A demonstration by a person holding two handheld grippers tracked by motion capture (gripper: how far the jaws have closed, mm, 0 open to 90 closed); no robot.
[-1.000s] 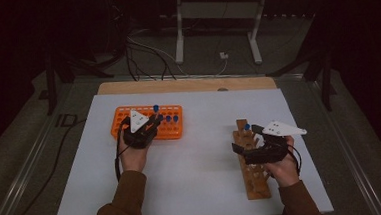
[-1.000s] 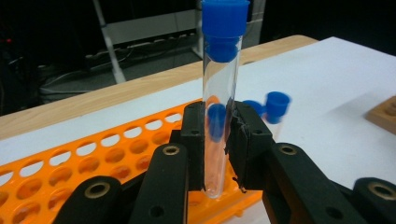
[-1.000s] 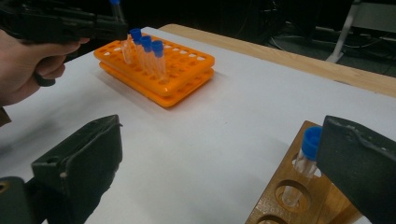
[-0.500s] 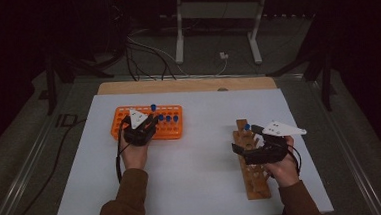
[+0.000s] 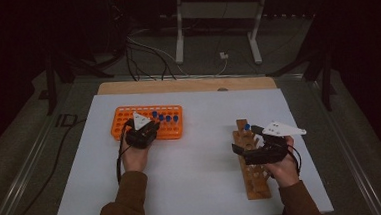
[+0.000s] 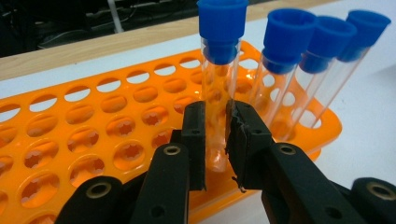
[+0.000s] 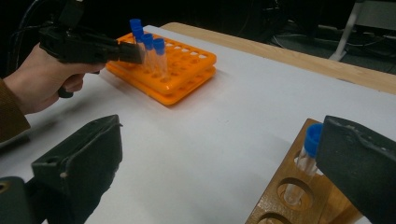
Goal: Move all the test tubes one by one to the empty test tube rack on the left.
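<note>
- The left gripper (image 6: 215, 140) has its jaws closed narrow around the clear body of a blue-capped tube (image 6: 219, 70), which stands in the orange rack (image 6: 93, 140) at the far left of the white table (image 5: 203, 182); the tube's foot sits down in its hole.
- The bite sits low on the glass, well under the cap. Lifted at a slant, the tube could bind against the hole's toothed rim and drag the light rack up with it.
- Three more capped tubes (image 6: 289, 56) stand just beside the held one, on its right in the left gripper view. A sideways swing on the way out would likely knock them.
- The walls look smooth and the pads hold only a thin strip, so a loose squeeze could let the tube slip back down, and too hard a squeeze could crack it.
- Over on the right, the right gripper (image 7: 210, 163) hovers with jaws spread wide, holding nothing, above the wooden rack (image 5: 252, 169).
- One blue-capped tube (image 7: 309, 149) already stands in that rack's far hole, right next to one open jaw. A careless drop of that hand could tip it.
- The carry across the table looks long, and a tilted tube may miss the wooden holes.
</note>
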